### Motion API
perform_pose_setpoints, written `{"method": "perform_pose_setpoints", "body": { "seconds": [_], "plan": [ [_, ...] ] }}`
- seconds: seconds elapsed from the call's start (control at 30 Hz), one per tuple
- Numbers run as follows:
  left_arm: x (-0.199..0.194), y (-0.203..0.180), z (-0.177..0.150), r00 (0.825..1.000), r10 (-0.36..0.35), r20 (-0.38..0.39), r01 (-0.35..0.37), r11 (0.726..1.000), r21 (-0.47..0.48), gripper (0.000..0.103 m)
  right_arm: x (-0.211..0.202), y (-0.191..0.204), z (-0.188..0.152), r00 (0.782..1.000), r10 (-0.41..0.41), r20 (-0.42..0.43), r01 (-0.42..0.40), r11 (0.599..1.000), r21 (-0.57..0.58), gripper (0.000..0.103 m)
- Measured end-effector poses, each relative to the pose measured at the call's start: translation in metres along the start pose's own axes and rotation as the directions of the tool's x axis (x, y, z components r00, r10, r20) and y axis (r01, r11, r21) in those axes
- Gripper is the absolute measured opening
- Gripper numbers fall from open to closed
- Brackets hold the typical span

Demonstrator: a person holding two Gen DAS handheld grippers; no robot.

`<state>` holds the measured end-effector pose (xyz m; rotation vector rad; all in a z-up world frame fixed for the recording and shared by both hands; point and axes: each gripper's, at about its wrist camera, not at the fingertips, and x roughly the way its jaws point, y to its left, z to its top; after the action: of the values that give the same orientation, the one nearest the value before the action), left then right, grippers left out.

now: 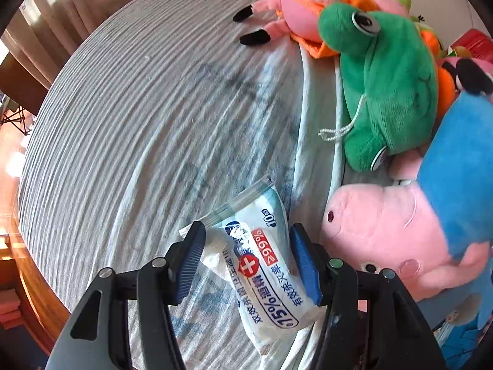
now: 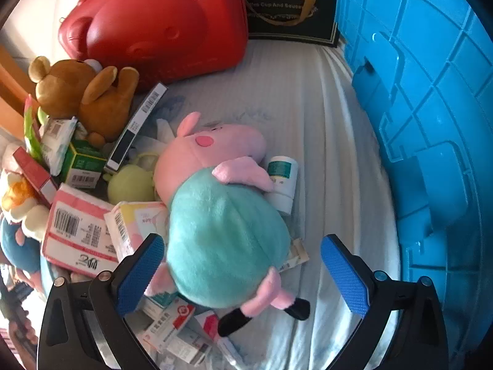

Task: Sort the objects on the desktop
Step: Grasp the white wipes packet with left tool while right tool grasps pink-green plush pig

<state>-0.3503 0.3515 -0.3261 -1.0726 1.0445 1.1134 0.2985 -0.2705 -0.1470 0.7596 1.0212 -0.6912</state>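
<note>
Now | left gripper point(image 1: 246, 262) jaws spread around wipes pack point(image 1: 265, 274) | right gripper point(image 2: 243, 271) jaws spread around teal-bodied pig plush point(image 2: 225, 240)

Black gripper point(image 1: 246, 265) frames, ribbed blue pads point(image 2: 140, 274), silver screws.

striped cloth point(image 1: 129, 129), curtain point(image 1: 61, 9)

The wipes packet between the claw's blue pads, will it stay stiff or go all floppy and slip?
The wipes packet will probably sag, since its wrapper already looks crinkled and soft. The shiny plastic may slide against the left claw, whose pads sit open on either side.
</note>
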Motion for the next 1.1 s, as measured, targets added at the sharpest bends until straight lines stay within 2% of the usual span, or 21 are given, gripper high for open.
{"method": "perform_pose_setpoints", "body": {
  "seconds": [0.17,0.3,0.33,0.4,0.57,0.7,0.77,0.83,0.87,0.93,1.1],
  "plan": [
    [0.004,-0.011,-0.012,0.998,0.055,-0.007,-0.055,0.998,0.03,0.056,-0.01,0.021,-0.003,0.998,0.057,0.022,-0.055,0.995,-0.087,0.103],
    [0.004,-0.022,-0.02,0.994,0.111,0.02,-0.112,0.991,0.073,0.057,-0.01,0.034,-0.003,0.998,-0.033,0.056,0.041,0.99,-0.136,0.103],
    [0.004,-0.022,-0.021,0.994,0.105,0.018,-0.106,0.991,0.077,0.056,-0.004,0.031,-0.001,0.998,-0.047,0.041,0.052,0.991,-0.125,0.103],
    [0.0,-0.021,-0.022,0.996,0.09,0.023,-0.092,0.992,0.084,0.046,0.006,0.022,0.004,1.0,-0.03,0.006,0.03,0.995,-0.1,0.103],
    [-0.027,-0.014,-0.02,0.996,0.052,0.074,-0.057,0.996,0.07,0.037,0.028,0.011,0.002,0.997,-0.012,-0.074,0.007,0.998,-0.07,0.103],
    [-0.039,-0.013,-0.025,0.992,0.063,0.106,-0.071,0.995,0.073,0.035,0.047,0.003,0.004,0.992,0.035,-0.121,-0.038,0.999,-0.029,0.103],
    [-0.047,-0.006,-0.023,0.99,0.067,0.121,-0.076,0.994,0.077,0.035,0.059,0.002,0.004,0.991,0.031,-0.127,-0.034,0.999,-0.023,0.103],
    [-0.056,-0.001,-0.031,0.987,0.068,0.144,-0.082,0.993,0.088,0.034,0.061,0.002,0.003,0.994,0.024,-0.105,-0.026,1.0,-0.016,0.102],
    [-0.061,-0.01,-0.026,0.984,0.074,0.162,-0.09,0.992,0.094,0.034,0.058,0.002,0.001,0.996,0.025,-0.089,-0.026,1.0,-0.014,0.094],
    [-0.066,-0.028,-0.01,0.977,0.083,0.195,-0.105,0.989,0.102,0.034,0.049,0.004,-0.002,0.998,0.024,-0.06,-0.025,1.0,-0.018,0.087],
    [-0.094,-0.042,-0.012,0.955,0.069,0.29,-0.107,0.987,0.118,0.032,0.008,0.002,-0.012,0.998,0.053,0.045,-0.053,0.999,-0.009,0.084]
  ]
}}
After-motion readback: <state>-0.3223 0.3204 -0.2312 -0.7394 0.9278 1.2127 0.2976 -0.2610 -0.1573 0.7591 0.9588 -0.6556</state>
